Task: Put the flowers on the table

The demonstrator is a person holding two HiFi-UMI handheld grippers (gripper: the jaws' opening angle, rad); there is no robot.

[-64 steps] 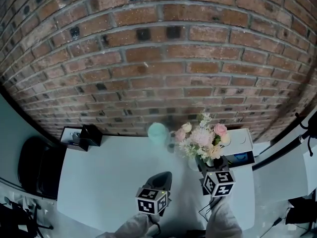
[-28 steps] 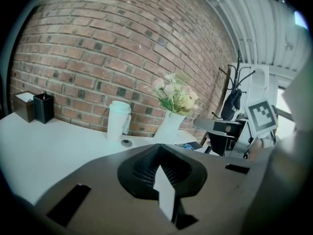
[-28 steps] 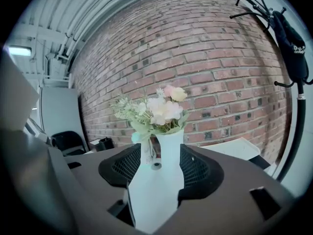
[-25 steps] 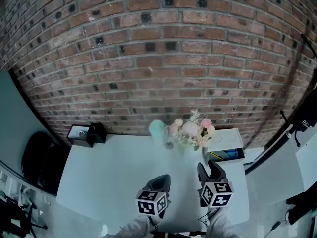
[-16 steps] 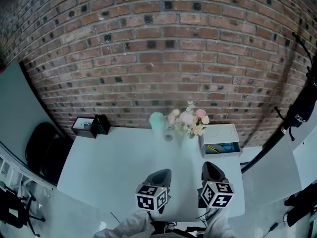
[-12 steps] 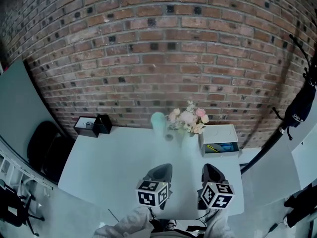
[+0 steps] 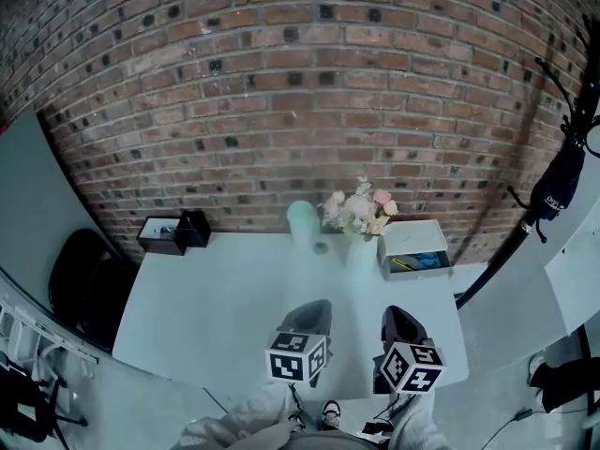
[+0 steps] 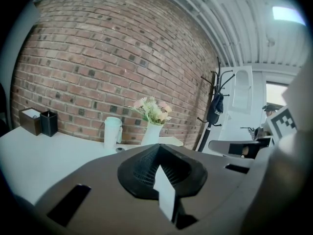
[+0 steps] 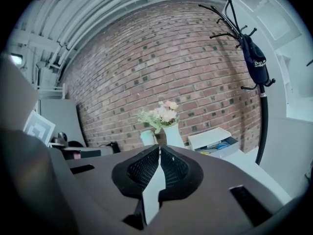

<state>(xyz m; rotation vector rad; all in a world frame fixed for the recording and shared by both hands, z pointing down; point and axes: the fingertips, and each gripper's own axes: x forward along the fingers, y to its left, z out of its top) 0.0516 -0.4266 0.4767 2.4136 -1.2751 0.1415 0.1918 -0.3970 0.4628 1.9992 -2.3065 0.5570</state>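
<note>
The pink and cream flowers point(image 7: 359, 210) stand in a white vase point(image 7: 361, 251) at the back of the white table point(image 7: 225, 298), near the brick wall. Both grippers hover over the table's front edge, well short of the vase. My left gripper point(image 7: 314, 309) is shut with nothing in it. My right gripper point(image 7: 397, 317) is also shut and empty. The left gripper view shows the flowers point(image 8: 151, 110) ahead, beyond the closed jaws of the left gripper point(image 8: 157, 150). In the right gripper view the flowers point(image 9: 162, 113) and vase point(image 9: 173, 135) stand past the closed right gripper point(image 9: 159, 151).
A mint cup point(image 7: 302, 221) stands just left of the vase. A white drawer box point(image 7: 414, 247) sits at the table's back right, and two small dark boxes point(image 7: 178, 232) at the back left. A coat stand with a dark bag point(image 7: 561, 184) is on the right, a black chair point(image 7: 80, 279) on the left.
My right gripper has left the vase, pulled back to the table's front edge and shut. The flowers stay standing at the back. The left gripper has barely moved.
</note>
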